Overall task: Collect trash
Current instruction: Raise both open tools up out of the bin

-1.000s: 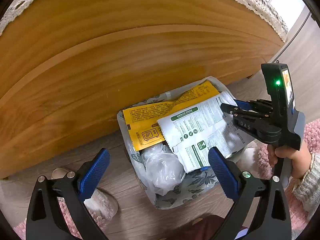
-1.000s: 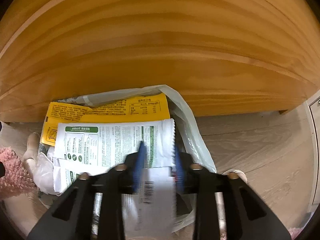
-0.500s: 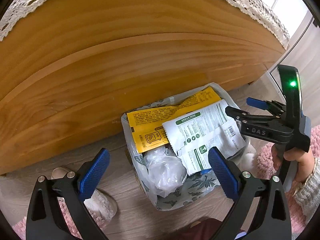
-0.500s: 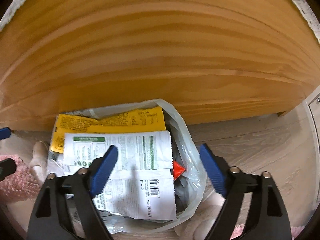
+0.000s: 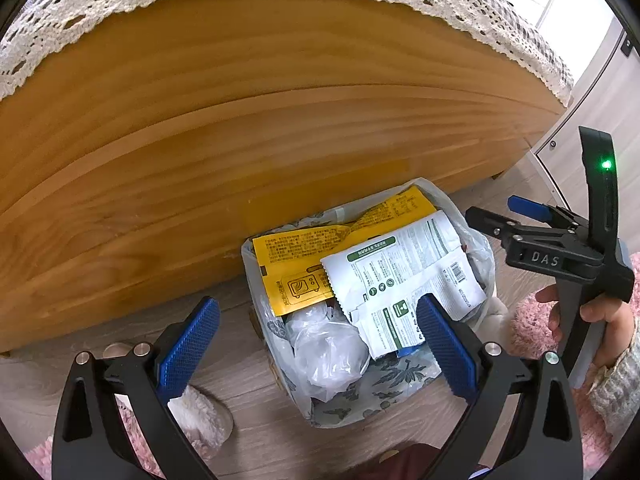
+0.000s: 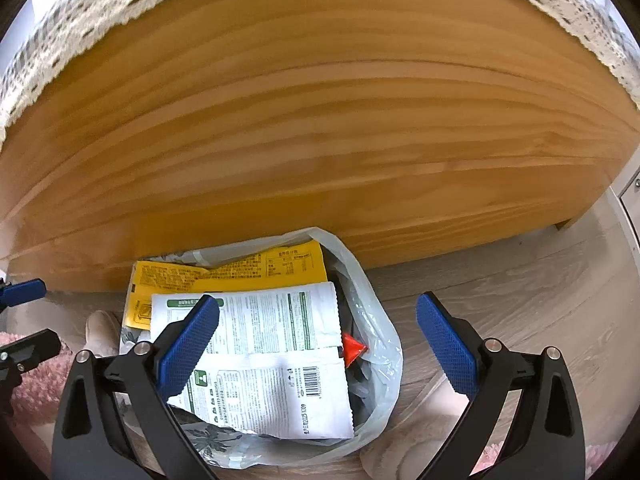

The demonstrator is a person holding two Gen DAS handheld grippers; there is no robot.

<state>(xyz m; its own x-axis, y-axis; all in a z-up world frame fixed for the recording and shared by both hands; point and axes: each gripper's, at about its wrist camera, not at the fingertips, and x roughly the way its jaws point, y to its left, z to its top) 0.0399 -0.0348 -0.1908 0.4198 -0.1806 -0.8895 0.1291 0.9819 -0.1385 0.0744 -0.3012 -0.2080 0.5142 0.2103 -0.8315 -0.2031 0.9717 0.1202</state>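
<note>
White and green, the printed wrapper (image 6: 264, 356) lies flat on top of the heap in the lined bin (image 5: 384, 396), over the yellow packet (image 5: 300, 264) and beside a crumpled clear plastic wad (image 5: 328, 352); the bin stands on the wood floor against the wooden bed frame (image 5: 240, 140). Your right gripper (image 6: 318, 344) has just been opening; its blue pads stand wide apart above the bin with nothing between them, so the drop looks done and the wrapper rests free. Your left gripper (image 5: 318, 344) also hangs spread and empty over the bin's near side. This step reads as the release; next you likely need another piece of trash, though none shows outside the bin here. Lift clear of the loose liner (image 6: 376, 320) first; a pad could snag it and tip the bin.
</note>
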